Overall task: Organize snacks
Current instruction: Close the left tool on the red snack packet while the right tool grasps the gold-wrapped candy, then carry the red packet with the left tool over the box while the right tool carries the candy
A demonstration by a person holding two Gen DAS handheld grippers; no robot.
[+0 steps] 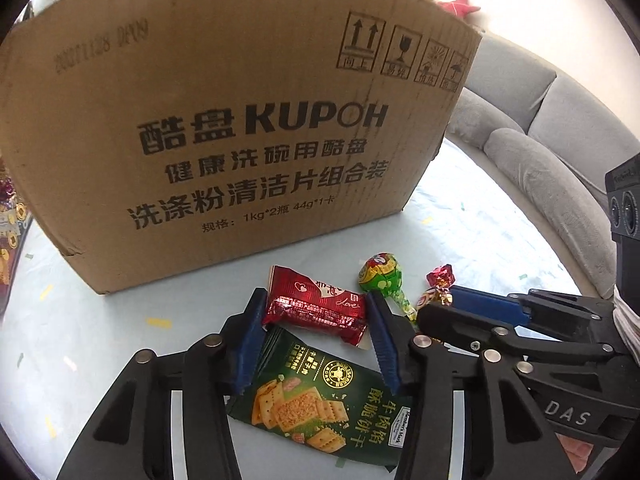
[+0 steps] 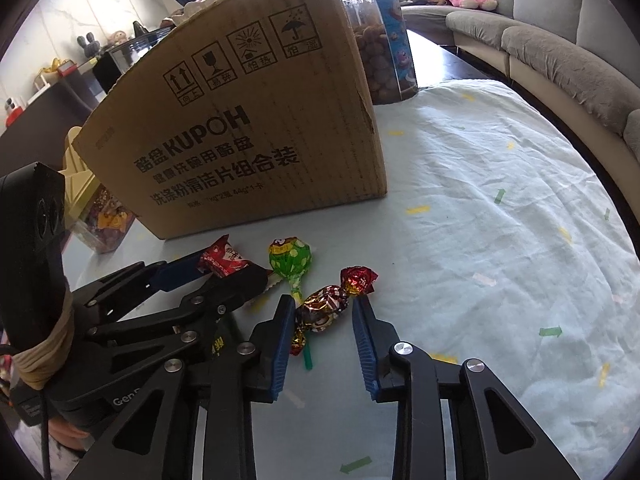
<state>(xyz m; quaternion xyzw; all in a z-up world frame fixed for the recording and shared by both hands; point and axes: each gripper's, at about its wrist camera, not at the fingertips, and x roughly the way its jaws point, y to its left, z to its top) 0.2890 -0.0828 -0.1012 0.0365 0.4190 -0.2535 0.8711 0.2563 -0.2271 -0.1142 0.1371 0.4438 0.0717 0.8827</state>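
Seven entries, listed by descending size:

1. Cardboard box [image 1: 240, 120], brown, printed "KUPOH", stood upright on the surface [image 2: 500, 240], which is covered by a pale wrinkled cloth
2. Grey sofa [image 2: 560, 52], set beyond the far edge of the surface
3. Left claw [image 1: 315, 298], blue-padded, clenched on the red packet, one pad pressed to each end
4. Right claw [image 2: 322, 302], closed on the wrapped candy, which is gripped between its pads
5. Green biscuit packet [image 1: 320, 404], laid flat on the cloth under the left claw, partly overlapped by the red packet
6. Red packet [image 1: 316, 308], foil, placed just in front of the box
7. Green lollipop [image 1: 378, 276], laid beside the red packet, its stick passed under the wrapped candy [image 2: 326, 308], the smallest item, foil-twisted at both ends
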